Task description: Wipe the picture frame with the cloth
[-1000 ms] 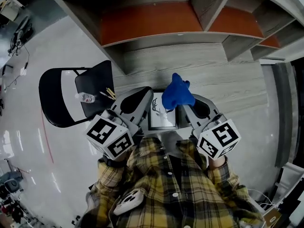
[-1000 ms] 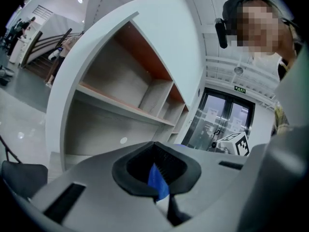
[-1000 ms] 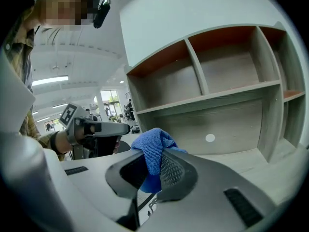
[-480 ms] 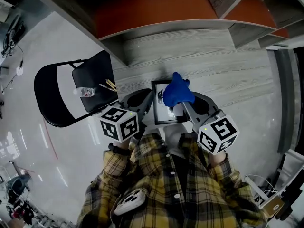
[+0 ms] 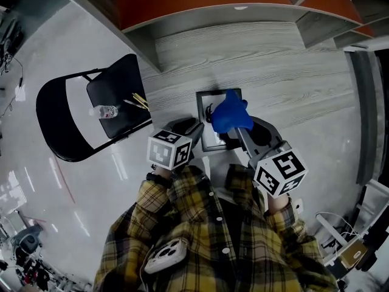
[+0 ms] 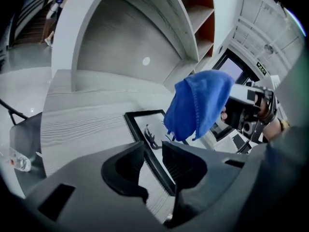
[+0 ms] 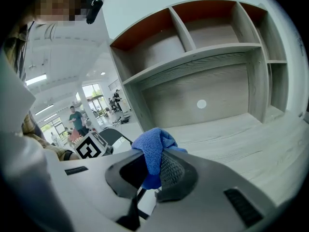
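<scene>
Cloth [image 5: 230, 113] in right tongs [image 7: 153, 164], over picture frame [image 5: 209, 135].

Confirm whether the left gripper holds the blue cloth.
No: the right gripper pinches the blue cloth; the left gripper's jaws have just been opening, the picture frame's edge between them.

the cloth [image 5: 229, 113] is bright blue. the frame [image 5: 199, 117] is black, round a white picture with a dark antlered drawing. the desk [image 5: 285, 72] is pale grey woodgrain; the shelf [image 5: 194, 2] back is orange-red. the chair [image 5: 118, 84] is black. the shirt [image 5: 200, 236] is yellow and dark plaid. the left gripper [image 6: 153, 151] and right gripper [image 7: 153, 167] are dark grey, their cubes [image 5: 169, 151] marked in black-and-white squares. the floor [image 5: 36, 181] is glossy pale grey.
</scene>
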